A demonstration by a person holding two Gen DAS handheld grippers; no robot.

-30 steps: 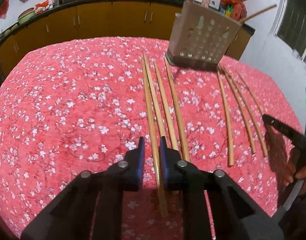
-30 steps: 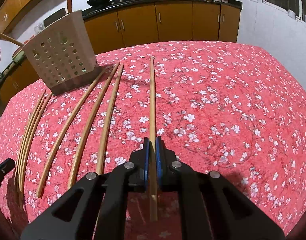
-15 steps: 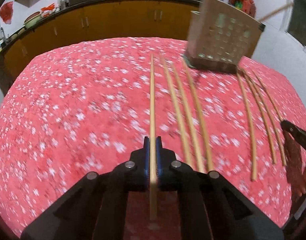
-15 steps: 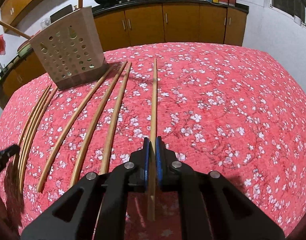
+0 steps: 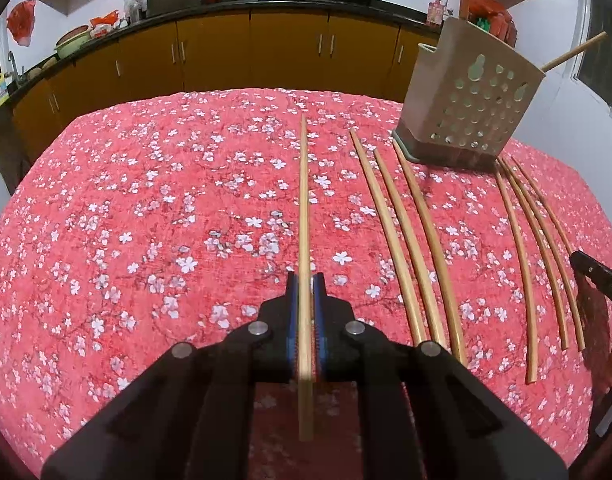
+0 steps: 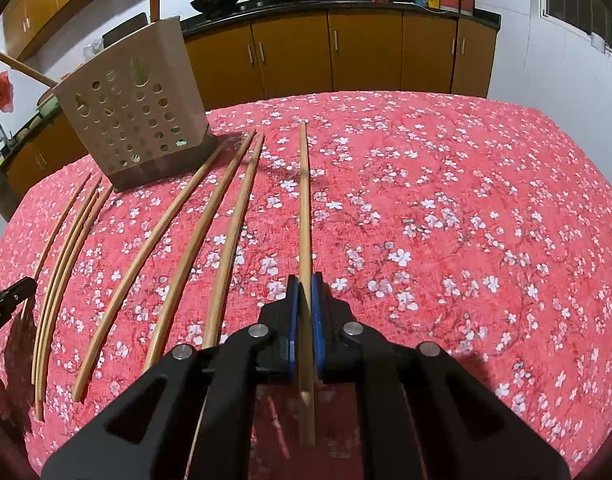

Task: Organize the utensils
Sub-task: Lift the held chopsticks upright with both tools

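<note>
Left wrist view, near to far: left gripper (image 5: 305, 320) clamped tight on one pale wooden chopstick (image 5: 303, 220), blue pads pressed to both sides, butt end jutting back under the black frame, thin tip reaching forward above the red floral tablecloth (image 5: 145, 220). Just right of it, three loose chopsticks (image 5: 422, 256) flat on the cloth, side by side, thick ends nearer. Further right, a second cluster of four thinner-looking sticks (image 5: 542, 252), close together. At the right edge, black tip of the other gripper. Beyond the loose sticks, a beige perforated utensil holder (image 5: 470, 100) upright on the cloth, round holes in its wall, two stick-like handles poking from the top. Behind, brown cabinets (image 5: 245, 52) under a dark counter with two woks. Right wrist view: right gripper (image 6: 305, 320) fully closed on another chopstick (image 6: 303, 216) of the same straight, light-tan, tapered form, tip pointed ahead above the cloth. Left of it three loose sticks, then the tight cluster, then the holder at far left.
</note>
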